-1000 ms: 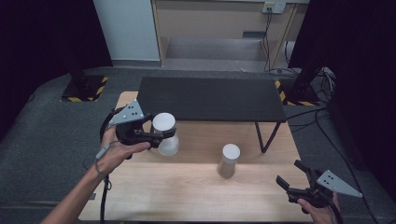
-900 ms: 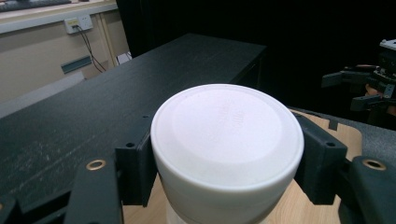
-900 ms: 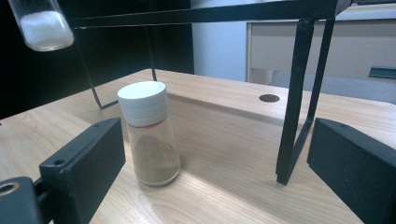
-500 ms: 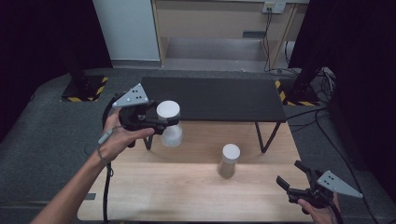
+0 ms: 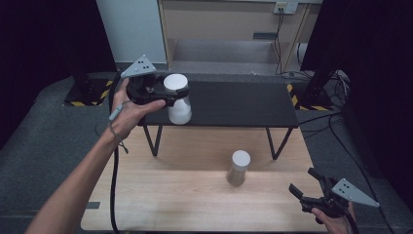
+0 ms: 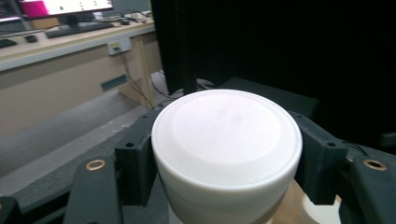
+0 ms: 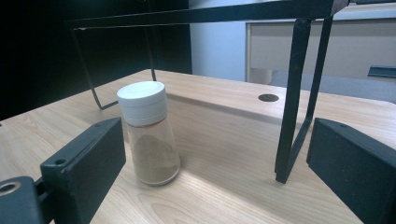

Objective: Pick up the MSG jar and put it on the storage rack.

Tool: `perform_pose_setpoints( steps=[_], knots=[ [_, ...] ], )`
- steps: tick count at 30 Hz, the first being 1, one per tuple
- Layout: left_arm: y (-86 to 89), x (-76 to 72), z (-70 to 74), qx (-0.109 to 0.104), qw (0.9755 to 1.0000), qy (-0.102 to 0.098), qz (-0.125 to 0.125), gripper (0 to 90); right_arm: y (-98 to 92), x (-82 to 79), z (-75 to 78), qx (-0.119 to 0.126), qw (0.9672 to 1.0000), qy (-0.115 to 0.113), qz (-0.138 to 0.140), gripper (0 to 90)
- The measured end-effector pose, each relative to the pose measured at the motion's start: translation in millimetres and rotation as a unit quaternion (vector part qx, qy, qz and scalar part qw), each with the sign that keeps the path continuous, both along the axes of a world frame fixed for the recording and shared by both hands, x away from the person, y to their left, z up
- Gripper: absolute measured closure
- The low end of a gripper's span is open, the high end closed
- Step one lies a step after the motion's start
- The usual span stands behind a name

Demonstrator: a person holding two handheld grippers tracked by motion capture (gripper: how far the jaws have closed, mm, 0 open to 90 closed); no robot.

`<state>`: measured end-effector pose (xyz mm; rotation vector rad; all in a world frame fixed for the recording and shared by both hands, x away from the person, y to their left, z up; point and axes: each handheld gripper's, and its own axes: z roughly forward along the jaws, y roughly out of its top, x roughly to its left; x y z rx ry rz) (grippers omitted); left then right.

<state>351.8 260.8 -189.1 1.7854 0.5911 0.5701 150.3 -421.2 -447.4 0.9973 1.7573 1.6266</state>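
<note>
White shaker lifted over a pale wood desk in a dark-curtained room

The left tool [image 5: 168, 93] pinches the white-capped shaker [image 5: 178, 100] above the black shelf [image 5: 229, 103]; the right tool [image 5: 311, 192] rests spread at the desk [image 5: 195, 204] edge, near a brown spice jar [image 5: 238, 168]; grey carpet surrounds.

Light wood surface [image 5: 195, 204], pale grain, sitting on grey carpeted floor [image 5: 44, 146]. On it: a black riser shelf [image 5: 234, 105] on thin black metal legs across the far half, flat dark top, legs planted on the wood. One spice jar [image 5: 238, 167] stands upright on the surface, just in front of the shelf's right leg, near centre-right: white cap, clear body, brown powder part way up. In the right gripper view, a small round dark spot [image 7: 268, 97] sits in the wood under the shelf, behind the jar.
</note>
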Motion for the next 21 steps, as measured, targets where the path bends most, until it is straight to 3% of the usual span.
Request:
perform_pose_setpoints(
  steps=[4,8,10,16,21],
  knots=[
    [-4.9,12.9,-0.6,-0.005,0.9996,0.002,0.029,32.2,0.4,-0.6,0.2,0.001,1.0,0.001,0.0,4.9],
    [-10.7,23.0,-4.6,-0.015,0.9975,0.001,0.069,32.2,-0.4,-0.5,-0.3,0.002,1.0,0.0,-0.001,4.8],
    [-15.9,25.8,-7.3,-0.008,0.9962,-0.007,0.086,32.2,-0.6,-0.7,-0.2,0.002,1.0,0.001,-0.002,4.9],
    [-21.5,37.2,-11.5,0.003,0.9942,0.001,0.107,32.2,-1.0,-1.5,-0.6,0.003,1.0,-0.001,-0.002,4.8],
    [-21.8,44.4,-16.6,-0.006,0.993,0.008,0.117,32.2,-1.2,-1.6,-0.5,0.002,1.0,-0.001,-0.002,4.9]
  ],
)
